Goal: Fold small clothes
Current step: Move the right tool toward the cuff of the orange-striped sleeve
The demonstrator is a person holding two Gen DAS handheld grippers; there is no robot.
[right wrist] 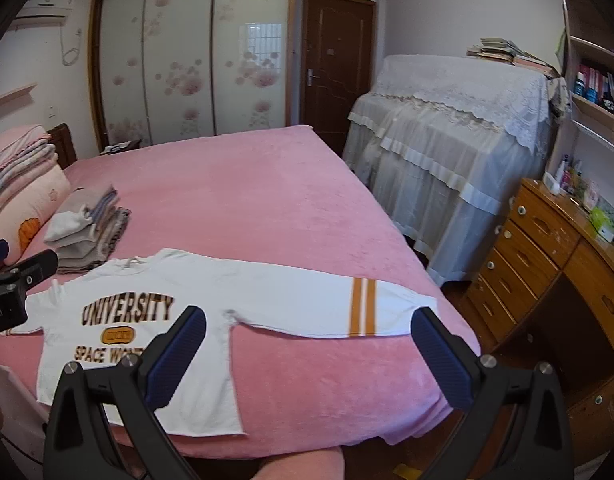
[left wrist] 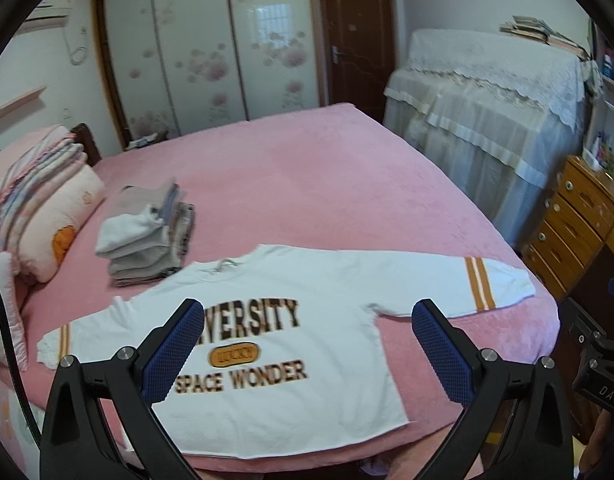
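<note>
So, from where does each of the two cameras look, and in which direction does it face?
Left wrist: sits on the left gripper, above the bed's near edge, facing the shirt print and the wardrobe; its open fingers show, and the right gripper at the right edge.
Right wrist: sits on the right gripper, further right, facing the shirt's striped sleeve; its open fingers show, and the left gripper at the left edge.
Shared: shirt, folded pile, pink bed.

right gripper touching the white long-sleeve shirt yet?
Apart. In the right wrist view the open right gripper hovers above the white long-sleeve printed shirt; nothing sits between its blue-padded fingers.
</note>
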